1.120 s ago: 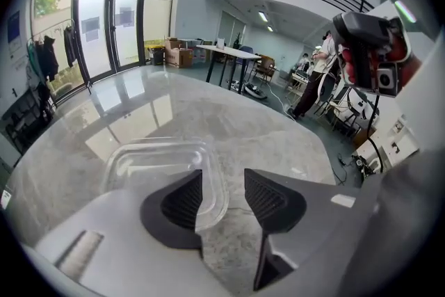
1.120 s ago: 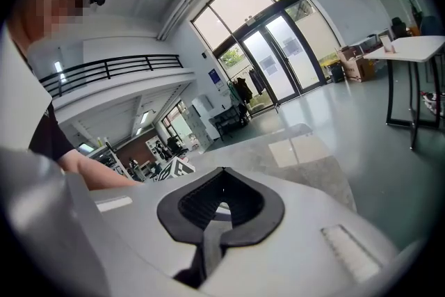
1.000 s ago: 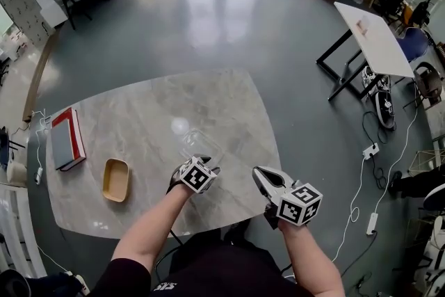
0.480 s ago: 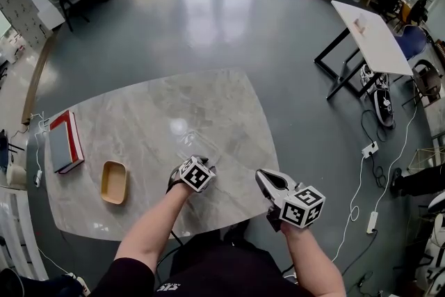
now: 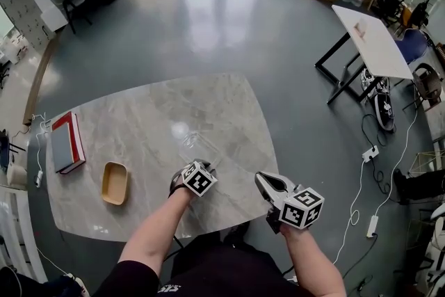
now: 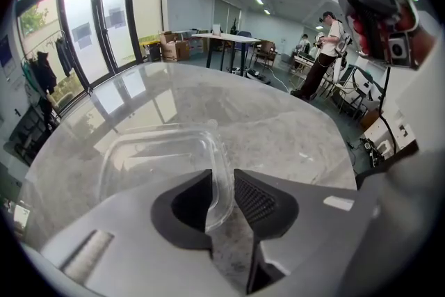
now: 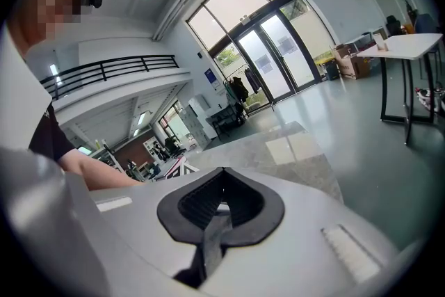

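A grey marble table (image 5: 139,115) with rounded corners stands on a glossy grey floor (image 5: 208,17). 3 things lie on it. A book (image 5: 67,142), grey with a red edge, sits near the left edge. A tan dish (image 5: 115,182) lies near the book, to its right and closer to the front. A clear container (image 5: 198,147) rests toward the front right, well apart from both.

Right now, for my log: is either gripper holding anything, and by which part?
Left gripper grips the clear container by its near rim; right gripper shut, empty.
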A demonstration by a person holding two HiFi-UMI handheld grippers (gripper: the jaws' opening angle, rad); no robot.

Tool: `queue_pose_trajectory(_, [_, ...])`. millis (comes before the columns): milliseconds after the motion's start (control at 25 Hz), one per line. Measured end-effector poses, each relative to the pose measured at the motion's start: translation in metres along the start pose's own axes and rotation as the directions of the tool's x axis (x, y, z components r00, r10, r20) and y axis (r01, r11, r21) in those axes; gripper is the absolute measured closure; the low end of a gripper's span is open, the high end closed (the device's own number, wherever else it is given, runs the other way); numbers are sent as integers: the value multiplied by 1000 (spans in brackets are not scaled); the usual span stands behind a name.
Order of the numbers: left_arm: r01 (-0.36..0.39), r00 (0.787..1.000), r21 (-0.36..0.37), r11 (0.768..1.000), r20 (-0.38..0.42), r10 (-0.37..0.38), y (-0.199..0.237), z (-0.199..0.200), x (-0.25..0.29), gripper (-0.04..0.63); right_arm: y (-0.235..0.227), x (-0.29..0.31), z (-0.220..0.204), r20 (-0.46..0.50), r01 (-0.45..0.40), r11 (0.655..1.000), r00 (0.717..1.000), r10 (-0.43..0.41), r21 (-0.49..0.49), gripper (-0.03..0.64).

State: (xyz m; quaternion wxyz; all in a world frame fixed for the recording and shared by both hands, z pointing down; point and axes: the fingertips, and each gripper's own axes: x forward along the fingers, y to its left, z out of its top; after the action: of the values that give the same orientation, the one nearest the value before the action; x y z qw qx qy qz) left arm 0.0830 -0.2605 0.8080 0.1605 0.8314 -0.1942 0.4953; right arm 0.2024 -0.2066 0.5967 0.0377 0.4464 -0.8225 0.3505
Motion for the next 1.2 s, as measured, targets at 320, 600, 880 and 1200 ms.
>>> queue_pose_trajectory(320, [-1,1000,-58,998,11,2,1,2,-1,538,-2,-8,-2,-8,3,1000,1000,-3,-3,603])
queue_pose_trajectory(600, [-29,998,-66,997,59,33,1,13,-15,538,0,-13,6,3,-4,1000,1000,4,-18,603])
queue_pose_trajectory(880, [-66,985,-97,993,150,80,8,39,-47,538,8,-14,16,16,-26,999,1000,27,-36,603])
queue_pose_trajectory(1200, [-99,965,-125,987,231,126,8,57,-82,537,15,-18,29,50,-52,997,997,55,-52,603])
